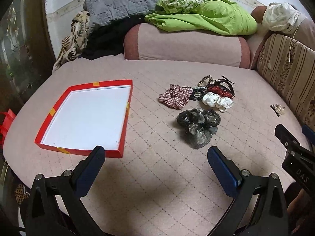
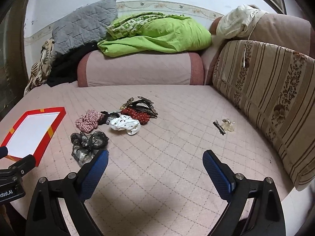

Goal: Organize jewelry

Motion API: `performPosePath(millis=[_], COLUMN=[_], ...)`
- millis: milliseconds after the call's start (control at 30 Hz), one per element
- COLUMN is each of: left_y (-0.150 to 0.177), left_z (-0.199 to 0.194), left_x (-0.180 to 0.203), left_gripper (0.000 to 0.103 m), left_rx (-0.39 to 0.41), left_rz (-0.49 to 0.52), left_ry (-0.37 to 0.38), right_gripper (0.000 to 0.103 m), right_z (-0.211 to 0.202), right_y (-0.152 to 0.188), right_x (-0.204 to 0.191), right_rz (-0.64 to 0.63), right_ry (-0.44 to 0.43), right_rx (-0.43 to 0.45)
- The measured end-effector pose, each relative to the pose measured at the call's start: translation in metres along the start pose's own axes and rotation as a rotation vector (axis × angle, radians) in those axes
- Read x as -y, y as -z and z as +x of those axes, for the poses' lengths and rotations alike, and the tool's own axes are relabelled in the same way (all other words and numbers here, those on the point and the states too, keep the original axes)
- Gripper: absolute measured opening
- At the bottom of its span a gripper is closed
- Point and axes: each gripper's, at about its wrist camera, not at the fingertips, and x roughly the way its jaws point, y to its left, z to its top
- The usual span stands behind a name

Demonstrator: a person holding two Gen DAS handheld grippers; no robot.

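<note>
A shallow red box [image 1: 48,116] with a white bottom lies empty on the pink quilted bed; it also shows in the right wrist view [image 2: 52,129]. To its right lies a heap of hair accessories: a red checked scrunchie [image 1: 174,96], a white dotted scrunchie [image 1: 216,100], a red dotted one [image 1: 220,90], dark claw clips [image 1: 226,82] and grey-black sheer scrunchies [image 1: 198,125] [image 2: 88,145]. A small hair pin and clear clip [image 2: 224,125] lie apart near the striped cushion. My left gripper [image 1: 155,155] is open and empty above the bed. My right gripper [image 2: 155,157] is open and empty.
A pink bolster [image 2: 137,68] carries a green blanket [image 2: 157,35] and a grey quilt [image 2: 82,27]. A striped floral cushion [image 2: 265,98] lines the right side. The bed edge drops off at the left behind the box.
</note>
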Motion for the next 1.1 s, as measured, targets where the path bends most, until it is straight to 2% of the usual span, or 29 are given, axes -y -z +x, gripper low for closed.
performPosePath(millis=[133,300,1100], left_y=[0.001,0.004,0.01], left_z=[-0.001,0.002,0.026], left_x=[-0.003,-0.003,0.003], left_gripper=[0.103,0.103,0.103], left_rx=[-0.008,-0.042,-0.105], left_rz=[-0.012,-0.026,0.033], left_ry=[0.01,0.058,0.087], right_gripper=[0.098,0.098,0.098], right_z=[0.004,0.003,0.023], right_y=[0.002,0.005,0.013], right_x=[-0.007,-0.015,-0.003], right_rz=[-0.021,-0.054,0.006], right_ry=[-0.037,-0.012,-0.041], right_rx=[-0.049,-0.042,-0.106])
